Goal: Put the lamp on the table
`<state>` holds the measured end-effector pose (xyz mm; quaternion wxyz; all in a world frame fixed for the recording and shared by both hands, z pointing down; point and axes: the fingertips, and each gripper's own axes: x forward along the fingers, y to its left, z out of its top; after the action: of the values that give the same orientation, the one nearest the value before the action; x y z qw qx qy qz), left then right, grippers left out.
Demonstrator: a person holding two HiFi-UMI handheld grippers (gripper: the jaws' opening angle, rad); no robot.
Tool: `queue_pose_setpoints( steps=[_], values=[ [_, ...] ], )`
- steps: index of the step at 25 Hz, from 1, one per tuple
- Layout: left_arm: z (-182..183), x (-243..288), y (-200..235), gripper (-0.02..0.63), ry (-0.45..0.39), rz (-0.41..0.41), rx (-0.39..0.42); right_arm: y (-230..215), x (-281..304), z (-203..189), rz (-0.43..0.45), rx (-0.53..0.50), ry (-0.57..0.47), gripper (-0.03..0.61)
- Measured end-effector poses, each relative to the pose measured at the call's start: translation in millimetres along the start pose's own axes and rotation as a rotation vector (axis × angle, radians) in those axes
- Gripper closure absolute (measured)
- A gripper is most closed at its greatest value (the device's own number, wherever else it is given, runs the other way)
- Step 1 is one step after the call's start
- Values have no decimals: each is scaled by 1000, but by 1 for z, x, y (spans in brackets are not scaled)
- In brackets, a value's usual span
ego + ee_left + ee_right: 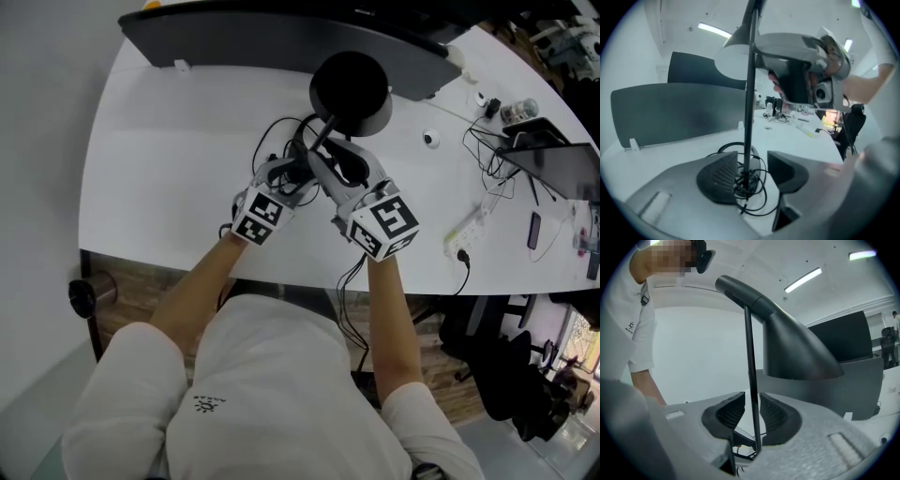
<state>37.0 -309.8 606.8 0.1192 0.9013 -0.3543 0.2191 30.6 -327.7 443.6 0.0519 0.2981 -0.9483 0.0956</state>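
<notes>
The right gripper [752, 413] clamps its jaws on the black desk lamp's [352, 89] slim pole; the left gripper's [752, 168] jaws stand apart around it.

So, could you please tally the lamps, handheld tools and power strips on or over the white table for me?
lamp: 1
tools: 2 (left tool, right tool)
power strip: 1
total: 4
</notes>
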Motion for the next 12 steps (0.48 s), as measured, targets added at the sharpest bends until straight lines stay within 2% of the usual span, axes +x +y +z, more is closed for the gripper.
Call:
queue_pose_setpoints(
  steps=[6, 12],
  values=[
    [22, -28, -3, 471, -13, 4, -56, 3, -25, 10, -29, 30, -10, 480],
    [56, -60, -7, 563, -83, 30, -58, 12, -55, 30, -21, 64, -44, 483]
  ],
)
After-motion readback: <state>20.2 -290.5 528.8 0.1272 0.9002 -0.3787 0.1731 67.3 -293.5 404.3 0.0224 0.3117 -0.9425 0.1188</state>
